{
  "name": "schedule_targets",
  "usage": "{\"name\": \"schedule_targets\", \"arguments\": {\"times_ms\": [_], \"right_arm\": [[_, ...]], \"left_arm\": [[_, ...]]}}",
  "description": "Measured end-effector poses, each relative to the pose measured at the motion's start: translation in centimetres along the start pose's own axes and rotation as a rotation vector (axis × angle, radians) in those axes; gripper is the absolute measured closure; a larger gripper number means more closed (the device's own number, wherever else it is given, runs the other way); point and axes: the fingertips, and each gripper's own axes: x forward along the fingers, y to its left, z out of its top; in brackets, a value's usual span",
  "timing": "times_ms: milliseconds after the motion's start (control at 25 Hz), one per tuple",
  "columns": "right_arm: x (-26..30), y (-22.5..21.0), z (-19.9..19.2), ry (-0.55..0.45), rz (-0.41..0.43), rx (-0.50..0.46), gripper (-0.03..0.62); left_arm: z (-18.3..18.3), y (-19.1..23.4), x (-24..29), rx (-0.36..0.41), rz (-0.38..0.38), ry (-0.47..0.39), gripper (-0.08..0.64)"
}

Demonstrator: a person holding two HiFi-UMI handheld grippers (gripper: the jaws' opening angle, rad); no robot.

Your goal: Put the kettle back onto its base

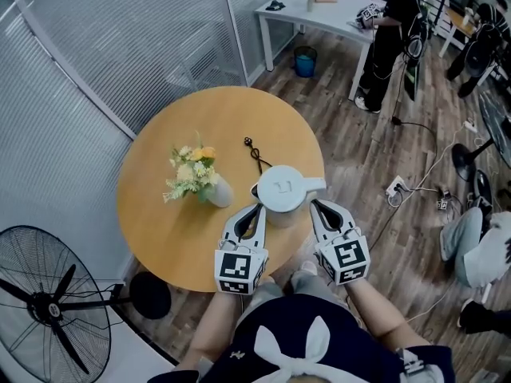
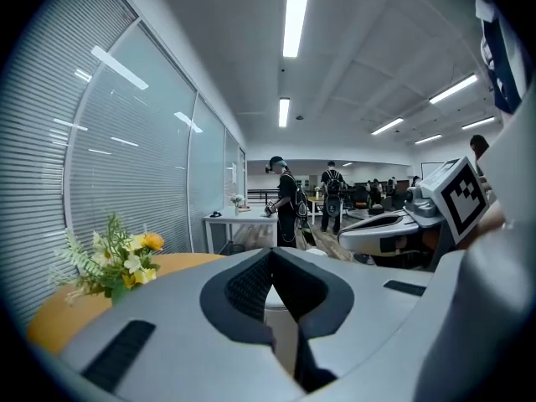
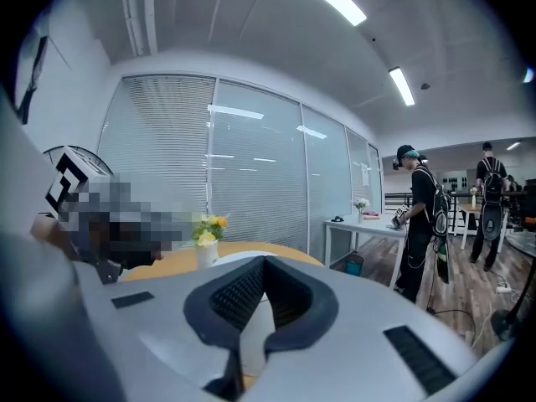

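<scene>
- Spanning much of the head view, the round wooden tabletop [image 1: 160, 214] was seen to carry everything the task concerns.
- The white kettle [image 1: 281, 194] was found upright on the tabletop near the person's edge, between the two tongs and gripped by neither.
- Its base could not be made out. It was judged to lie hidden beneath the kettle, since a cord was seen to run up to the kettle's far side.
- The left tongs [image 1: 259, 209] were pressed together with nothing pinched, the tips just beside the kettle's left flank. In the left gripper view the kettle's white wall was shown beyond the closed tips.
- The right tongs [image 1: 314, 204] were likewise pressed together and empty, held just beside the kettle's right flank.
- The task was judged done, or all but done: the kettle was set down and stood free of both tongs. Only the drawing away of the tongs appeared to be left. Whether the kettle was seated squarely on the base could not be confirmed.
- A vase of flowers [image 1: 200, 178] was stood near the kettle, on its left.
- The thin black cord [image 1: 255, 156] was laid on the tabletop behind the kettle.
- A small U-like mark was seen on the kettle's lid, but no brand word could be read. The square markers on the tongs carried black-and-white patterns, not letters.
</scene>
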Motion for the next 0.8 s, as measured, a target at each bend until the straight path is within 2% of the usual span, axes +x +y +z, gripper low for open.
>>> {"name": "schedule_targets", "arguments": {"times_ms": [400, 800], "right_arm": [[0.1, 1.2, -0.6, 0.029, 0.039, -0.007, 0.571], [0.3, 2.0, -0.4, 0.015, 0.067, 0.014, 0.571]], "left_arm": [[-0.2, -1.0, 0.2, -0.006, -0.037, 0.020, 0.534], [-0.2, -1.5, 0.3, -0.005, -0.050, 0.017, 0.534]]}}
